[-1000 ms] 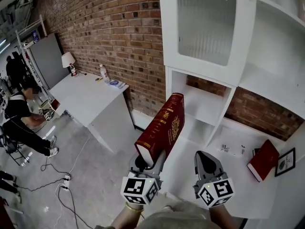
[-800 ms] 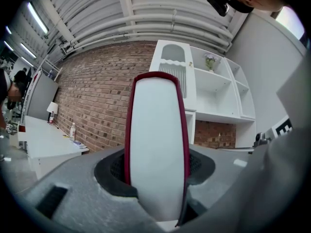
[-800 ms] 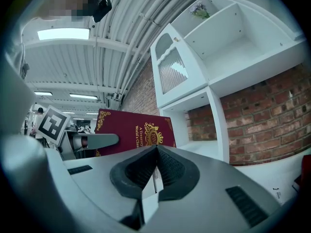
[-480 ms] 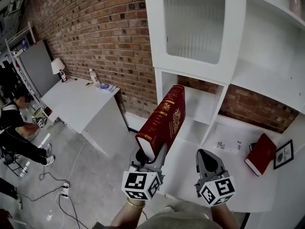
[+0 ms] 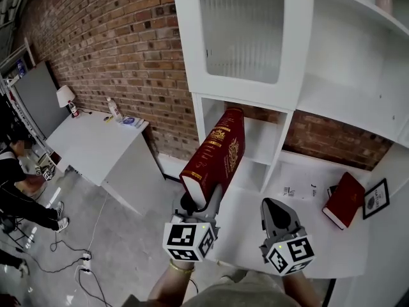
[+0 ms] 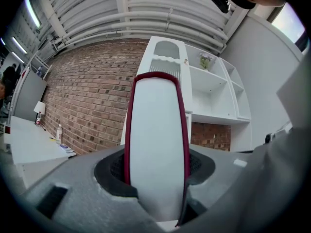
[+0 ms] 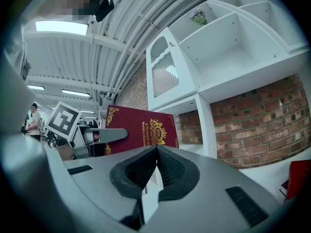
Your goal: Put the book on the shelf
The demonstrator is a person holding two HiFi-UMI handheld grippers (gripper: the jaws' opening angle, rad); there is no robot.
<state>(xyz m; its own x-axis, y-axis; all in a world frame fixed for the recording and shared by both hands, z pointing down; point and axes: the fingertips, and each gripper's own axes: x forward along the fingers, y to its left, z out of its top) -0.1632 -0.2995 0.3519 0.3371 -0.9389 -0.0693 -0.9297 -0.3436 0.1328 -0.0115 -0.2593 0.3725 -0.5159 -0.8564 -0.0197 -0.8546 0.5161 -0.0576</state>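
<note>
Brick-walled room, white shelf unit [image 5: 273, 165] ahead. Red book [image 5: 214, 155] stands tilted in front of the shelf unit's open cubby, not yet inside, pinched at its lower end by the left hand-held gripper [image 5: 199, 204]. Right hand-held gripper [image 5: 276, 217] is pressed together and empty, also in front of the shelf unit. Risk: the tall book pivots in the low grip, or its top corner clips the cubby frame. Cover has a gold "RW" crest; the title starts "A Treasury", rest unclear.

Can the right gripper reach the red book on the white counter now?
Probably yes: the right gripper, shut and empty, has nothing standing between it and the red book.
</note>
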